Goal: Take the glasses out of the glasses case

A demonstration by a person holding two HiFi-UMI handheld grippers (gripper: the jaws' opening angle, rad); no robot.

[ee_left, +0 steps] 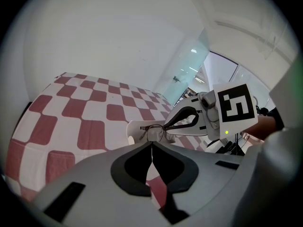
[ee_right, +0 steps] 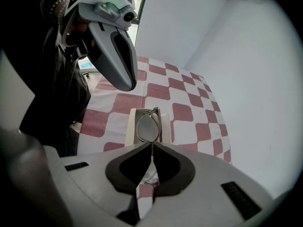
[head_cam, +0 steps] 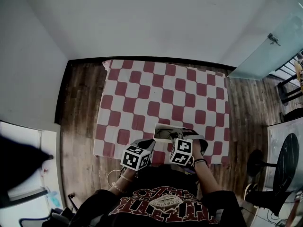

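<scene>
Two grey hand-held grippers meet at the near edge of the desk (head_cam: 106,148), just in front of a person in a black T-shirt with red print (head_cam: 161,206). The left hand-held gripper (ee_left: 151,144) has its jaws drawn together, tips touching, right at the near rim of the open white glasses case (ee_left: 134,129); whether they pinch anything there cannot be told. The right hand-held gripper (ee_right: 152,146) is closed too, and it clamps the thin wire-rimmed glasses (ee_right: 147,126) about the middle of the frame, with one lens standing above the jaws and a piece of rim showing below them. The glasses stand on edge over the case, and whether they rest in it cannot be told. The case lies near the front edge of the desk, on a red-and-white chequered cloth (head_cam: 161,93) that stretches away behind it. Beyond the desk are a dark wooden floor (head_cam: 78,108), plain white walls (head_cam: 142,18) and, far to the right, a pale glass door panel (head_cam: 267,53).
</scene>
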